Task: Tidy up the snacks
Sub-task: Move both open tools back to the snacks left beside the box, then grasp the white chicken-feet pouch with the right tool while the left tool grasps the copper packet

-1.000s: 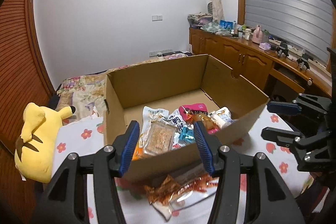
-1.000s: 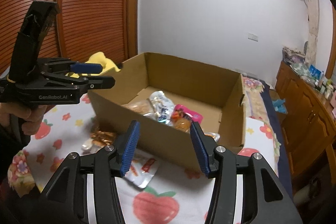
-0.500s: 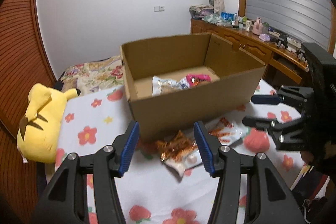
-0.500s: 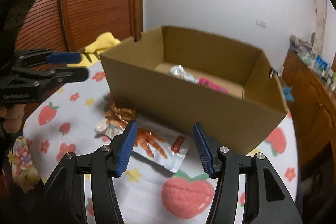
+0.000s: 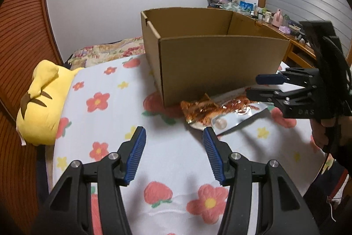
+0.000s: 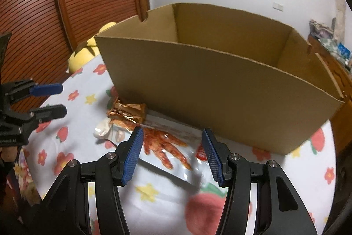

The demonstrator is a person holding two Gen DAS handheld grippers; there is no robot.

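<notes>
Bedroom setting, flower-and-strawberry printed cloth [image 5: 114, 116] spread over the work surface. Stood on it toward the far side: open cardboard box [image 5: 220, 67], interior hidden from both low views. Lay flat against the box's near wall — two snack packets still outside: crumpled gold packet [image 6: 128, 112] on the left, touching and partly overlapping silver pouch printed with orange pieces [image 6: 167, 147]. Hovered directly over the pouch: right gripper [image 6: 172, 154], jaws wide apart, nothing held (likely lined up for a pick). Hung lower and nearer: left gripper [image 5: 173, 154], also spread and empty. Rested well apart at far left: yellow plush toy [image 5: 41, 107]. Stood between packets and box floor — the tall near wall, presumably needing a lift over.
</notes>
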